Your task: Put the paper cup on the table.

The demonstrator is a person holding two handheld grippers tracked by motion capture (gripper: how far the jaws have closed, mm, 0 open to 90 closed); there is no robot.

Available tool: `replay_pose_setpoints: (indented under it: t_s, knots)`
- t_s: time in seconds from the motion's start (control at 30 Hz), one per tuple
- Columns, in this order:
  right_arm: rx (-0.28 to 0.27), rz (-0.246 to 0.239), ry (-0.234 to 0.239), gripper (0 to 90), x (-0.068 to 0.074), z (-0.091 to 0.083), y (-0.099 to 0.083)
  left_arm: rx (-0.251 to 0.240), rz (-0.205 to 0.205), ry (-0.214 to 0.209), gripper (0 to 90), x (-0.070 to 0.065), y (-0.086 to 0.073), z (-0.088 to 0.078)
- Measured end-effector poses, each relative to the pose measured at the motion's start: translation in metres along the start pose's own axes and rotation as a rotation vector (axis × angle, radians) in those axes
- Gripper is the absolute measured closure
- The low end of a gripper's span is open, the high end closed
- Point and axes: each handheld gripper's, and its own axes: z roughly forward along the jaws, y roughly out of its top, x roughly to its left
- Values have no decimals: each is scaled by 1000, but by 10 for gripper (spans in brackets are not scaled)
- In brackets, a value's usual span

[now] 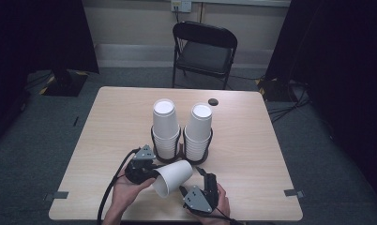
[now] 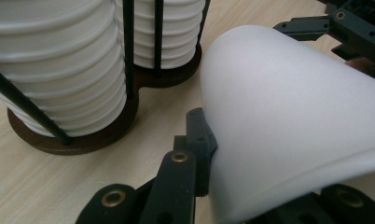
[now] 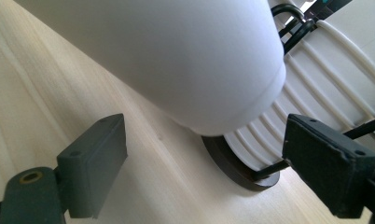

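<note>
A single white paper cup [image 1: 173, 177] lies tilted on its side above the table's front. My left gripper [image 1: 151, 174] is shut on its rim end, one black jaw pressed against the outer wall of the cup [image 2: 288, 121]. Two stacks of white cups [image 1: 165, 126] [image 1: 199, 129] stand upside down in a dark wooden holder [image 1: 181, 152] with black wire rods, just behind it. My right gripper [image 1: 192, 180] is open beside the cup's closed end. In the right gripper view the cup's base [image 3: 199, 60] hangs above and between the spread pads [image 3: 97, 158].
The light wooden table [image 1: 252, 154] has a small black round object [image 1: 213, 101] near its far edge. A black folding chair [image 1: 204, 49] stands behind the table. Dark curtains hang on both sides.
</note>
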Motion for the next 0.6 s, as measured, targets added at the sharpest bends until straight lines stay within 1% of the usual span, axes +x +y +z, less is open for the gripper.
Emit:
replay_pose_setpoints:
  t_s: [0.07,0.1,0.27,0.3,0.33,0.37,0.43,0.47,0.53,0.6]
  knots:
    - [3,-21,-8,135,1,1,1,14,-7,-1,862,0,2,2]
    - [7,-26,-7,138,2,1,1,30,-7,0,861,-1,4,2]
    - [8,-69,-32,136,3,2,3,63,-14,-12,863,-3,8,5]
    - [2,-83,-40,135,3,3,3,67,-15,-20,863,-4,9,6]
    - [2,-86,-42,136,4,3,4,77,-9,-26,863,-3,10,7]
    - [-3,-90,-44,138,4,3,4,89,-15,-32,863,-4,11,8]
    - [-16,-104,-48,139,5,3,6,108,-12,-31,863,-4,13,11]
    - [-16,-120,-47,141,6,4,6,114,-11,-38,863,-3,14,12]
    - [-23,-126,-41,138,9,4,7,128,-9,-40,863,-4,15,14]
    - [-35,-153,-46,134,12,5,8,147,-5,-48,863,-6,16,16]
